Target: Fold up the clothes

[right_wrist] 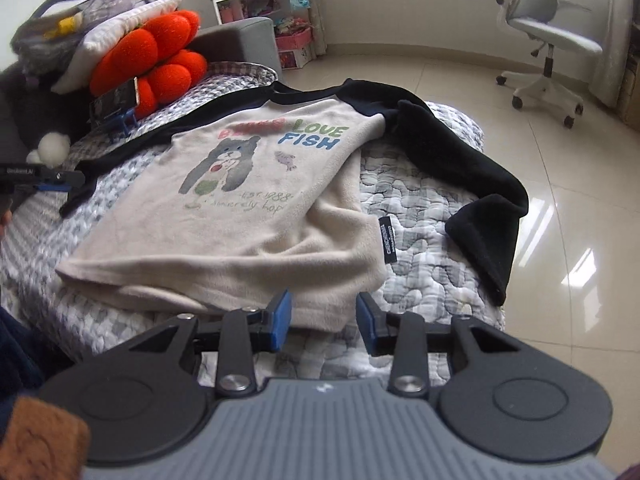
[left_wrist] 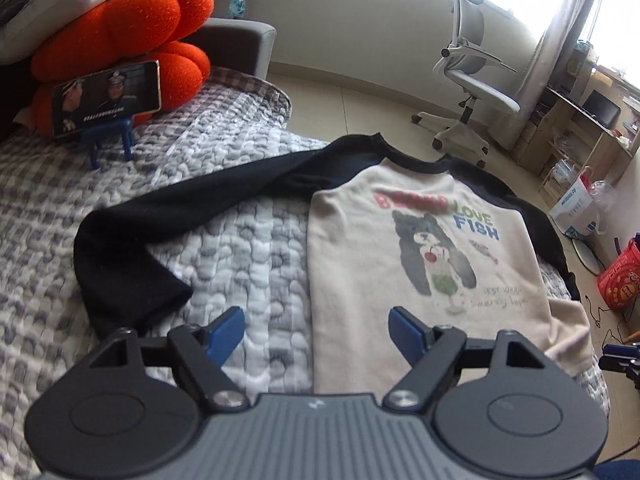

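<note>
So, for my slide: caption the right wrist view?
Open right gripper faces the hem of a spread-out cream shirt on the quilted bed.

Orange plush (left_wrist: 120, 32), propped phone (left_wrist: 107, 96), office chair (left_wrist: 476, 80), quilt (left_wrist: 240, 248)

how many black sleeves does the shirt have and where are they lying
2. The left sleeve stretches out across the quilt, toward the phone stand. The right sleeve bends down along the bed's edge nearest the floor. Neither is folded in yet.

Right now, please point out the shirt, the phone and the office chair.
shirt (right_wrist: 256, 216): right wrist view, on the cream front below the print.
phone (left_wrist: 107, 98): left wrist view, middle of its lit screen.
office chair (left_wrist: 486, 88): left wrist view, on the seat.
</note>
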Tool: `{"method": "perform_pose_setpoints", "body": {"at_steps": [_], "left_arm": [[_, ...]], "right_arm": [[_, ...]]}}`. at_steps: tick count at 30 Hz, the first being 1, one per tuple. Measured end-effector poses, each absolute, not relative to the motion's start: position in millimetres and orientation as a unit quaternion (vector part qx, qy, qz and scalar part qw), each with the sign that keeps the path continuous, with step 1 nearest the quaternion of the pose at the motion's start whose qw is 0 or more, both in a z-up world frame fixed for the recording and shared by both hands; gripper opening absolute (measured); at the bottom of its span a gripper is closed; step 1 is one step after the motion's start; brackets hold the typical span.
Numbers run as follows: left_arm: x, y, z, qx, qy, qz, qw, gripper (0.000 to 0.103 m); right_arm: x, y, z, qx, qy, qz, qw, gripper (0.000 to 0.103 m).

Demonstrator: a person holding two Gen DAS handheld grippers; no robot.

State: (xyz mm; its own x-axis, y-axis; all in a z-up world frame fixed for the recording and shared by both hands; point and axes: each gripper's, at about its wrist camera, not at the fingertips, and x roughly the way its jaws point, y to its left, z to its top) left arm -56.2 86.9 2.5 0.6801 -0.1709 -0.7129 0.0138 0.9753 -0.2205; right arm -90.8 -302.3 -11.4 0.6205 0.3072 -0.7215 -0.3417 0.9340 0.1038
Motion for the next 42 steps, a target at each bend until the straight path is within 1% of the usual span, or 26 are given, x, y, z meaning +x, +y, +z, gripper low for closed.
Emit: {"method": "perform_pose_setpoints", "body": {"at_steps": [3,7,10,12,13,14,15,17,23,25,26,27,28,29,30,31,32,34,36,37,38,39,40,42], "left_arm": [[-75,87,-11,-0.102,0.415,-0.048,0.903,0.079],[-96,82,-23,-0.058,0.419,-0.041,0.905,0.079],[-104,82,-27,-0.066,0.423,-0.065,0.901,0.078],[-103,77,-33,-0.059,0.431,-0.071,0.898,0.078],[-102,74,-36,-0.056,0.436,-0.072,0.896,0.07],[-101,72,-40,-0.053,0.44,-0.072,0.894,0.051],[-100,70,-43,-0.05,0.444,-0.072,0.892,0.047],[-101,70,-42,-0.062,0.442,-0.093,0.89,0.007],[-102,79,-38,-0.102,0.435,-0.1,0.889,0.006],[-100,78,-39,-0.099,0.438,-0.1,0.888,0.006],[-99,78,-40,-0.097,0.44,-0.1,0.887,0.007],[-98,77,-41,-0.097,0.441,-0.101,0.887,0.007],[-98,77,-41,-0.097,0.441,-0.103,0.886,0.008],[-97,77,-42,-0.098,0.441,-0.105,0.886,0.01],[-97,77,-42,-0.097,0.44,-0.107,0.886,0.014],[-97,76,-42,-0.097,0.44,-0.108,0.886,0.025],[-96,75,-43,-0.097,0.441,-0.109,0.886,0.032],[-95,73,-45,-0.094,0.441,-0.112,0.885,0.032],[-94,69,-45,-0.087,0.439,-0.116,0.887,0.028],[-94,69,-44,-0.086,0.437,-0.117,0.888,0.011],[-94,69,-43,-0.086,0.435,-0.12,0.888,0.007],[-95,72,-41,-0.095,0.43,-0.122,0.889,0.007],[-95,76,-38,-0.108,0.425,-0.123,0.89,0.007],[-98,86,-32,-0.132,0.412,-0.129,0.892,0.007]], "right_arm": [[-103,-296,-26,-0.065,0.391,0.182,0.9,0.04],[-100,-291,-42,-0.076,0.371,0.168,0.91,0.04],[-97,-280,-53,-0.099,0.357,0.16,0.915,0.039],[-94,-275,-56,-0.105,0.345,0.149,0.921,0.016],[-93,-276,-53,-0.094,0.34,0.141,0.925,0.001],[-93,-277,-51,-0.083,0.334,0.133,0.929,0.001],[-93,-278,-48,-0.072,0.329,0.125,0.933,0.001],[-101,-281,-35,-0.061,0.318,0.118,0.939,0.0],[-133,-300,6,-0.026,0.291,0.111,0.95,0.0],[-135,-301,7,-0.033,0.301,0.114,0.946,0.0],[-133,-299,3,-0.042,0.313,0.117,0.942,0.004],[-129,-297,-8,-0.058,0.325,0.114,0.937,0.011],[-125,-294,-19,-0.073,0.337,0.112,0.932,0.016],[-123,-292,-31,-0.085,0.345,0.108,0.929,0.02],[-120,-289,-43,-0.096,0.351,0.104,0.926,0.024],[-118,-286,-53,-0.106,0.35,0.103,0.925,0.04],[-116,-285,-60,-0.114,0.346,0.098,0.926,0.054],[-112,-282,-63,-0.117,0.319,0.086,0.937,0.056],[-104,-284,-60,-0.092,0.303,0.079,0.945,0.056],[-98,-287,-59,-0.077,0.304,0.071,0.947,0.052],[-91,-290,-59,-0.062,0.308,0.066,0.947,0.022],[-86,-292,-58,-0.049,0.312,0.064,0.947,0.004],[-82,-294,-55,-0.036,0.314,0.062,0.947,0.006],[-91,-296,-39,-0.019,0.288,0.069,0.955,0.006]]}}
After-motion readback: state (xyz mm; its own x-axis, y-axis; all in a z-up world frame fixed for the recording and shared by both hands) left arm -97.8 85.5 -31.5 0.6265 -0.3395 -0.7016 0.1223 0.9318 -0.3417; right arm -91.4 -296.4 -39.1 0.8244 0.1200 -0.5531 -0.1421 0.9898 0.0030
